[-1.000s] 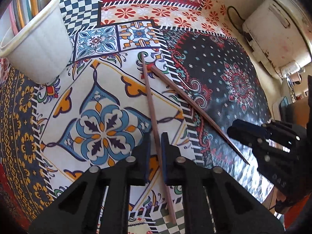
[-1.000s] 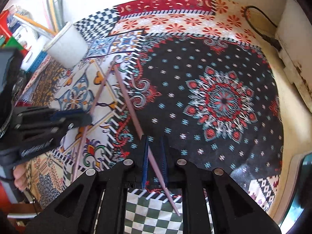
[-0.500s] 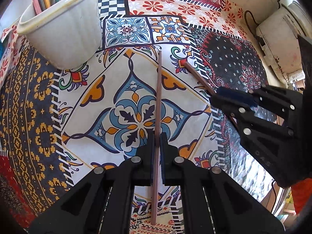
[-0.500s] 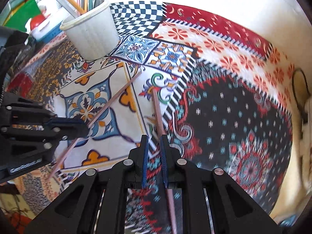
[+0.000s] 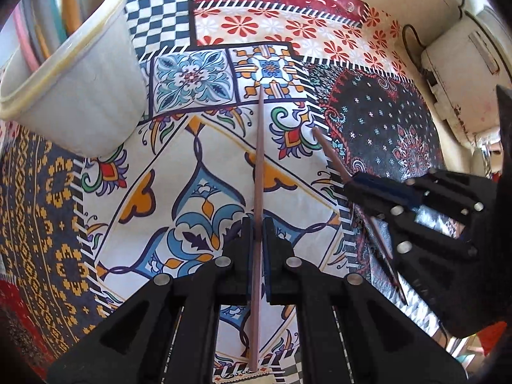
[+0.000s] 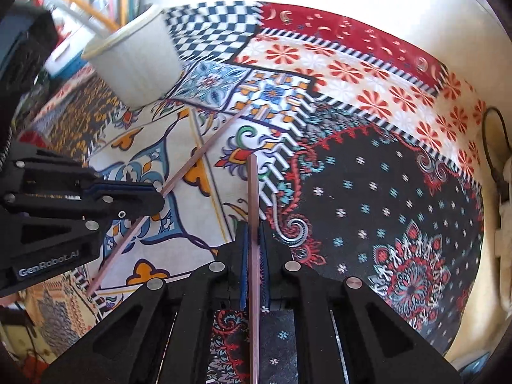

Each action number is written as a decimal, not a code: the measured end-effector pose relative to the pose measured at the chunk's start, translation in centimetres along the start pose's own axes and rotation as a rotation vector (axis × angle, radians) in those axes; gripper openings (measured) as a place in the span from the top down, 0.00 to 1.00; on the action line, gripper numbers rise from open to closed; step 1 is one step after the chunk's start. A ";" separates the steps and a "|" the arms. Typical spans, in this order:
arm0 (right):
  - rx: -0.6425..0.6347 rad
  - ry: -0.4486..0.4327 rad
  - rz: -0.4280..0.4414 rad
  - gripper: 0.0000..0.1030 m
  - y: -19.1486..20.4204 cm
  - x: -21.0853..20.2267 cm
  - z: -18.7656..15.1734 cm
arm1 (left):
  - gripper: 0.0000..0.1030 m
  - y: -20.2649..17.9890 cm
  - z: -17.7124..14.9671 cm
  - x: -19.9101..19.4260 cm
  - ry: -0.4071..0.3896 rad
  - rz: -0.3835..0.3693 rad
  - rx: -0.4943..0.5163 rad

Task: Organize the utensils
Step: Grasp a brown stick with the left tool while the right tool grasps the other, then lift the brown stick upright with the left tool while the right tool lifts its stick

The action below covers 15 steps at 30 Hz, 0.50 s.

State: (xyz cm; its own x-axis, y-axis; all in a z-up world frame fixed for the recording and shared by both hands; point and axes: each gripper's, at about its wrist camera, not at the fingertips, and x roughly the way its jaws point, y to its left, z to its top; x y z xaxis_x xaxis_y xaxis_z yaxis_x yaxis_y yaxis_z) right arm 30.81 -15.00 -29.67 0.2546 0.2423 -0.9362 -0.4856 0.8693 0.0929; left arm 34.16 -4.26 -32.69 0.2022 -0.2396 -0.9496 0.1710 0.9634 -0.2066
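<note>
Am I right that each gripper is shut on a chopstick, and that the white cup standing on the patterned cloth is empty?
Not quite: the cup is not empty; the left wrist view shows several utensils in it. The left gripper and right gripper are each shut on a chopstick, and the cup stands on the cloth.

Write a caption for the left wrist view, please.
Left claw shut on a chopstick, right claw gripping another, white utensil cup nearby.
</note>
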 end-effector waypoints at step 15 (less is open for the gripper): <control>0.164 -0.239 0.031 0.94 -2.1 -9.9 -1.1 | 0.97 -2.3 -1.5 -7.1 -0.175 0.021 0.042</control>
State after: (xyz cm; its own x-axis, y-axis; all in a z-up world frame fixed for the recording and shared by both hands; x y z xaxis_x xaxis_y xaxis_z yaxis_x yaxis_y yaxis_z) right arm 28.43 -19.66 -20.98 0.4411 0.3479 -0.8273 -0.3595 0.9131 0.1923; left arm 30.85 -4.56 -25.88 0.3706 -0.2405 -0.8971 0.2047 0.9633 -0.1737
